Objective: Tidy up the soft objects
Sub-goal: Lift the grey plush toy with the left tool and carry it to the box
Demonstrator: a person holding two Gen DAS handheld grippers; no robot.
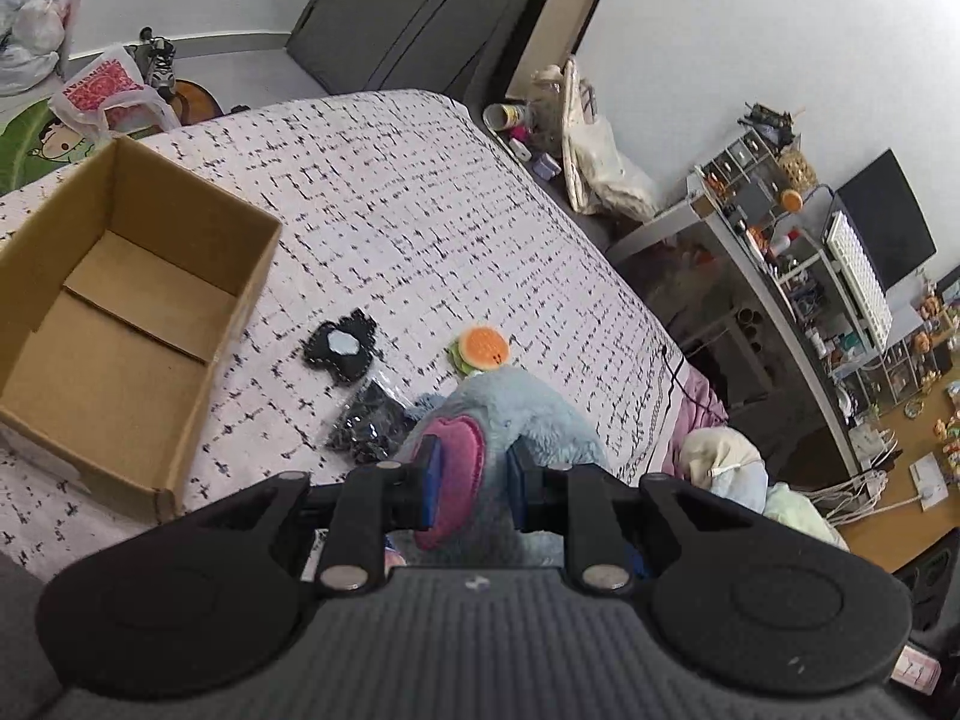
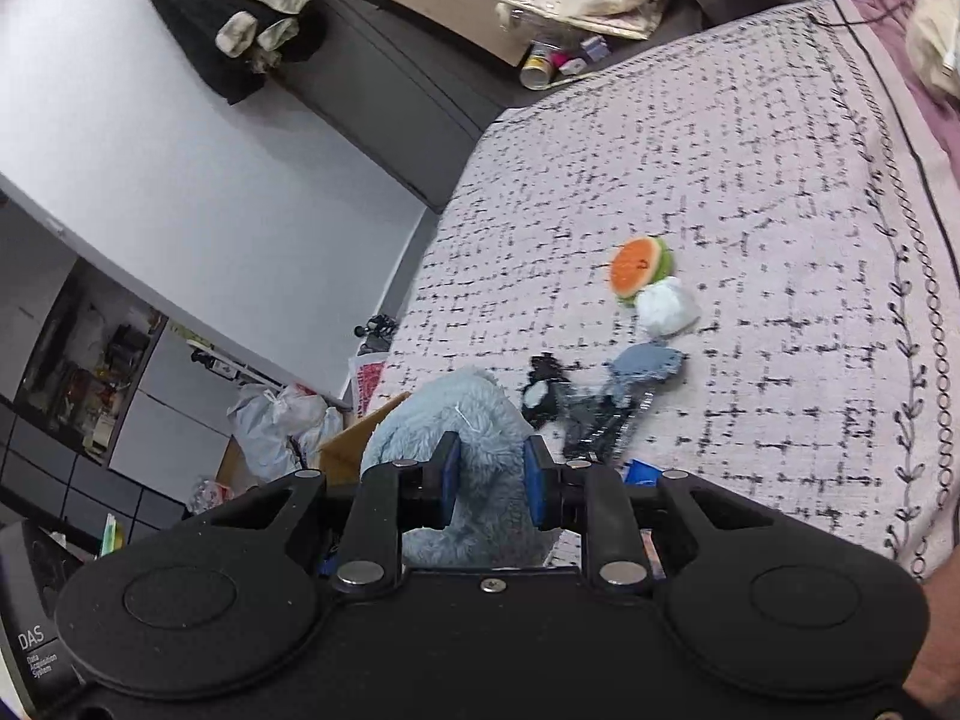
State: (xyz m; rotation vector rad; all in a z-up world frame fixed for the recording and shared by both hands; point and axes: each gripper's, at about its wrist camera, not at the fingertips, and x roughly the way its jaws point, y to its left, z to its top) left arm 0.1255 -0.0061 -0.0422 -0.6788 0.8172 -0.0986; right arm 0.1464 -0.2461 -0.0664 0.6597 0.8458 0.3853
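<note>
A large light-blue plush toy (image 1: 510, 414) with a pink ear patch (image 1: 456, 450) is held above the bed. My left gripper (image 1: 471, 471) is shut on it at the pink patch. My right gripper (image 2: 489, 477) is shut on another part of the same plush (image 2: 456, 420). An open, empty cardboard box (image 1: 120, 312) stands on the bed to the left. On the patterned bedspread (image 1: 420, 210) lie a black-and-white plush (image 1: 339, 345), an orange burger plush (image 1: 480, 348), a dark packet (image 1: 366, 426), and, in the right wrist view, a white soft ball (image 2: 666, 306) and a blue cloth toy (image 2: 648, 363).
A desk and shelves (image 1: 810, 276) crowded with small items stand right of the bed. Bags and bottles (image 1: 570, 138) lie on the floor beyond the bed's far corner. Pillows and soft items (image 1: 726, 462) lie at the bed's right end. Plastic bags (image 2: 276, 420) sit on the floor.
</note>
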